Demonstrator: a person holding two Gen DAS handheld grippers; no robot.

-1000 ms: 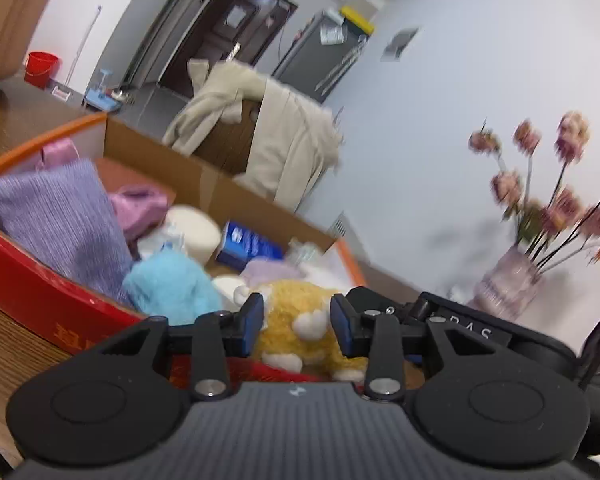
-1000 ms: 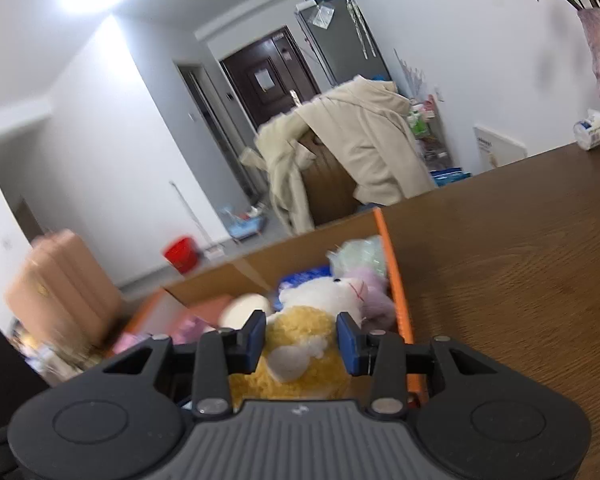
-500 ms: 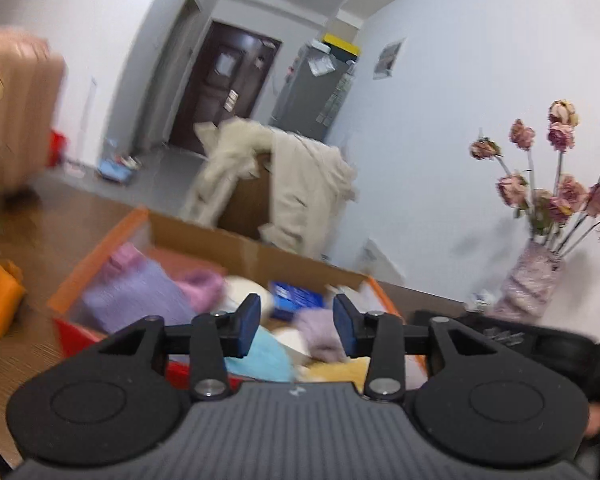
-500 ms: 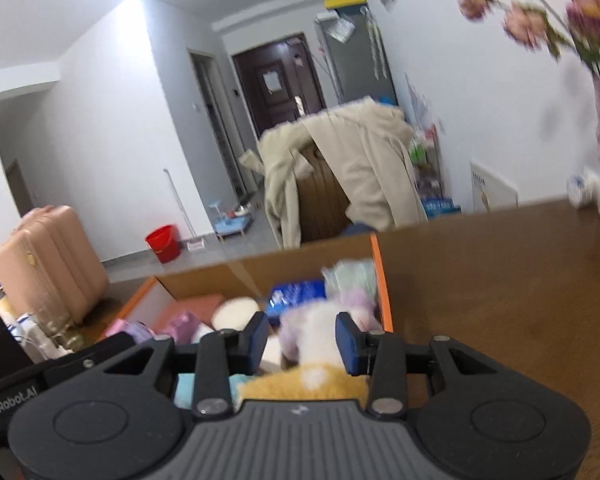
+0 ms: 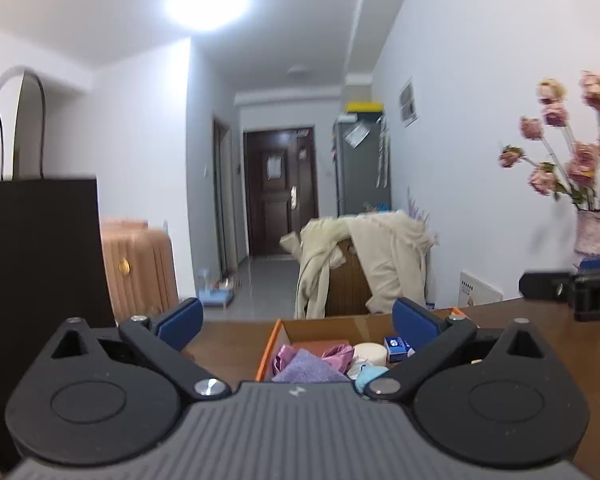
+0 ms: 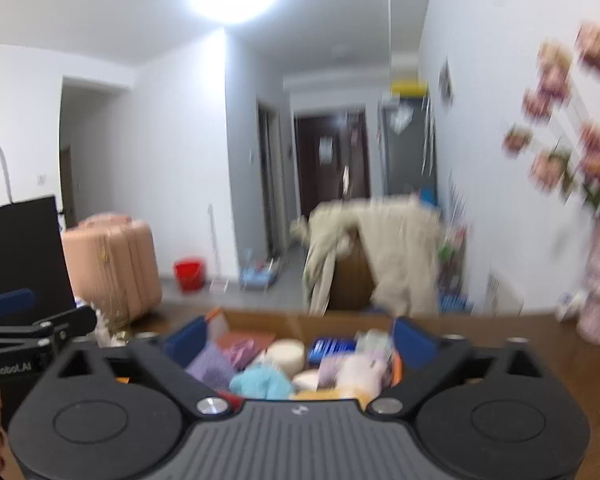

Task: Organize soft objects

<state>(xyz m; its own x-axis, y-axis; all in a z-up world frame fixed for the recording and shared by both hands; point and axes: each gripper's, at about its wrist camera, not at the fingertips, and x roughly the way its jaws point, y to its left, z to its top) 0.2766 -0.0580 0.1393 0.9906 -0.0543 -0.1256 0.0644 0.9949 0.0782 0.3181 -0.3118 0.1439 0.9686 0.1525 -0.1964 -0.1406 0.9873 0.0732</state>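
Note:
A cardboard box with an orange rim stands on the brown table, full of soft things. It holds a purple cloth, a pink cloth, a white round piece, a blue packet and a light-blue plush. A yellow plush lies at the box's near edge. My left gripper hangs above and short of the box, its jaws opening wide with nothing between them. My right gripper does the same beside it, jaws opening and bare.
A black paper bag stands at the left. A vase of pink flowers is on the table at the right. Beyond the table are a chair draped with a beige coat, a pink suitcase and a red bucket.
Both grippers have risen, rolled level and drawn back from the box. Their jaws have spread from a narrow gap to wide. The yellow plush now lies low at the box's near edge.

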